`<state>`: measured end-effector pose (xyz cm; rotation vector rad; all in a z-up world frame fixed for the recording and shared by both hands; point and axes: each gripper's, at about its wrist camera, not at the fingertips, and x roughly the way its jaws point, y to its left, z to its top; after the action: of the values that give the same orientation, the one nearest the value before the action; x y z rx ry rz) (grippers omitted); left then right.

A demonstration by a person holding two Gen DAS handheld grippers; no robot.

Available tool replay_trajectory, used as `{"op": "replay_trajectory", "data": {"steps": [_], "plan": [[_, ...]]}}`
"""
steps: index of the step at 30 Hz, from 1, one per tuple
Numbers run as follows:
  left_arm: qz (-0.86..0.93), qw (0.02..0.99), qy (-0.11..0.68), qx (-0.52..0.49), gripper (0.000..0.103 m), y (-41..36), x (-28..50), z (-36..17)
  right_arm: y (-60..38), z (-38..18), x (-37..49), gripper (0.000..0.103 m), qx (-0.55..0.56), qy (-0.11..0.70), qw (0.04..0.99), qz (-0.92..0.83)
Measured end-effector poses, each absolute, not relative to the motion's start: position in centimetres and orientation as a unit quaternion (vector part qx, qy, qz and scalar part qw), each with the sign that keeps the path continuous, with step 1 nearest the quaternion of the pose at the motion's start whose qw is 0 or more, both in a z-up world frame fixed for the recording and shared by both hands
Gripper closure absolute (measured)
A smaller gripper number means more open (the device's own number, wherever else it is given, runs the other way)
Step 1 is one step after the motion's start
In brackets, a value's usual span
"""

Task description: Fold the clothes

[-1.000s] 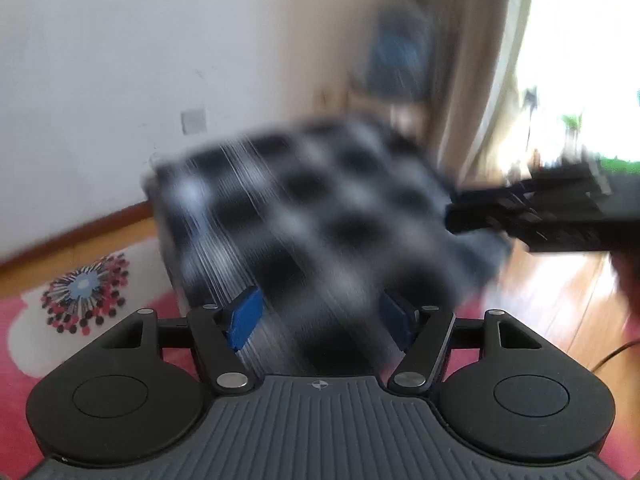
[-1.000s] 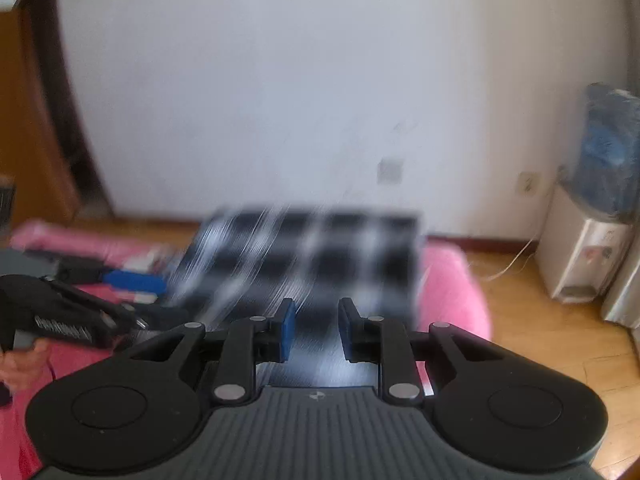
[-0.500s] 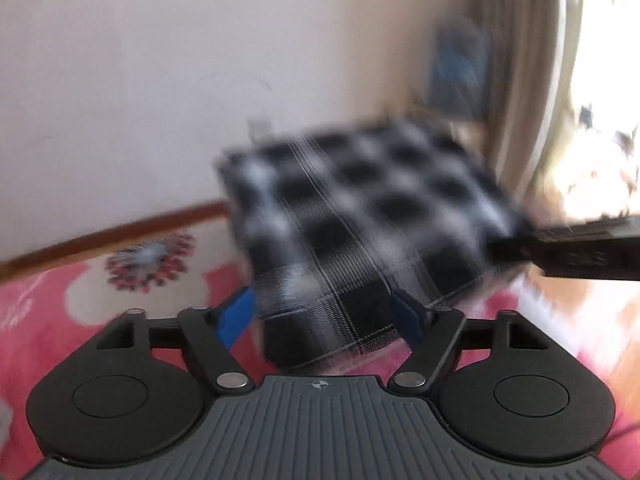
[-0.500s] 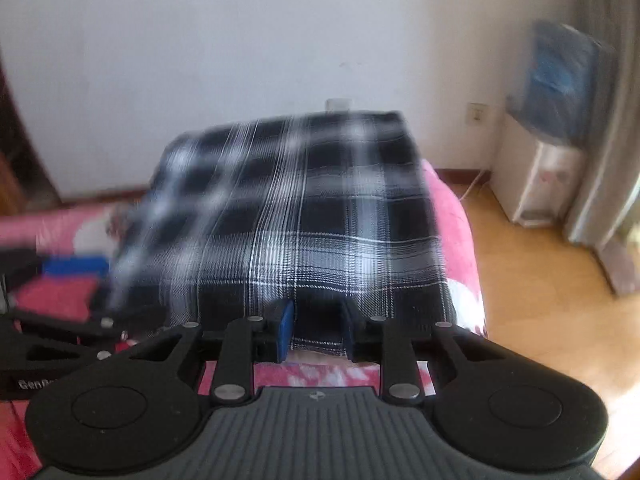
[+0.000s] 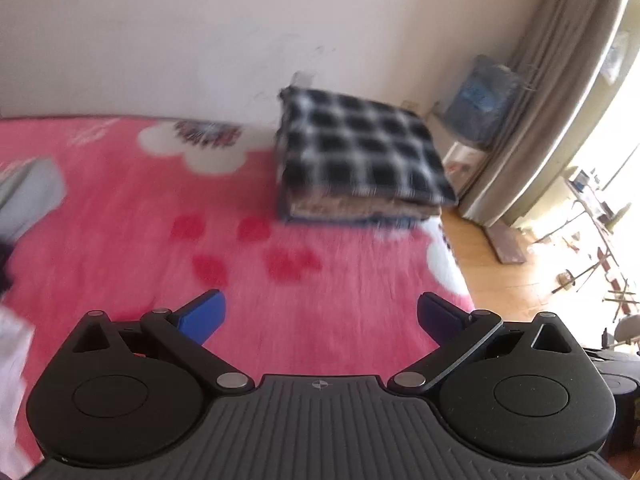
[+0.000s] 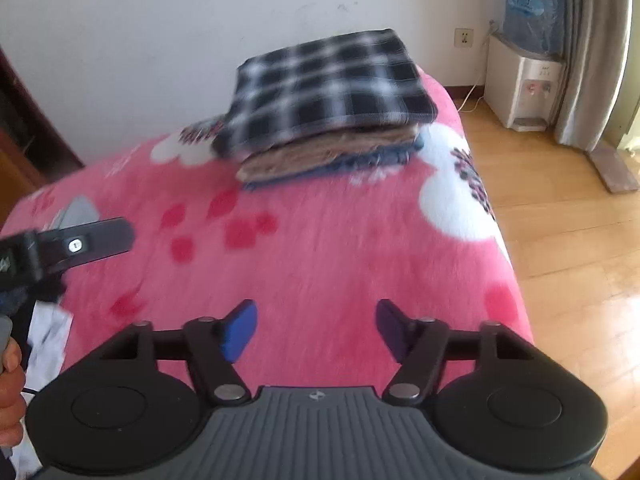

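Observation:
A folded black-and-white plaid garment [image 5: 356,148] [image 6: 328,88] lies on top of a stack of folded tan and blue clothes [image 6: 320,156] at the far corner of the pink blanket [image 5: 300,300]. My left gripper [image 5: 320,316] is open and empty, well back from the stack. Open too and holding nothing, my right gripper [image 6: 316,328] hovers over the blanket. In the right wrist view the left gripper's body [image 6: 68,246] shows at the left edge, with a hand [image 6: 10,380] below it.
Loose grey and white clothing [image 5: 24,196] [image 6: 44,336] lies at the blanket's left side. A water dispenser [image 6: 524,84] stands by the wall beyond the bed's right edge, beside a curtain [image 5: 532,92]. Wooden floor [image 6: 576,240] runs along the right.
Both grippers let go of the plaid garment and opened wide. It now rests on the stack, and both grippers have pulled back from it.

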<state>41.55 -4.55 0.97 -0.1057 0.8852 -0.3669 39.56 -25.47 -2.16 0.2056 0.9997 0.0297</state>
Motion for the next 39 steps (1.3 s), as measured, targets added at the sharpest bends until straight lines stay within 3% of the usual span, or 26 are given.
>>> {"op": "replay_trajectory", "data": {"steps": [5, 8, 17, 23, 39], "plan": [[-0.135, 0.889, 0.436, -0.019, 0.0, -3.7, 38.0, 2.3, -23.5, 0.6, 34.5, 0.006, 0.065, 0.47, 0.88, -0.022], [-0.138, 0.892, 0.43, -0.02, 0.0, -3.4, 36.7, 3.0, -22.7, 1.9, 32.3, 0.002, 0.049, 0.457, 0.887, -0.043], [-0.122, 0.896, 0.427, -0.033, 0.0, -3.7, 31.4, 5.0, -21.9, 4.5, 28.2, 0.0, 0.031, 0.451, 0.888, -0.082], [-0.123, 0.908, 0.4, 0.01, 0.0, -5.2, 28.2, 6.4, -22.2, 5.6, 25.4, 0.0, 0.021, 0.443, 0.89, -0.105], [-0.106, 0.917, 0.384, 0.022, 0.0, -8.3, 25.3, 8.6, -24.7, 7.1, 20.7, 0.0, 0.005, 0.406, 0.896, -0.179]]}}
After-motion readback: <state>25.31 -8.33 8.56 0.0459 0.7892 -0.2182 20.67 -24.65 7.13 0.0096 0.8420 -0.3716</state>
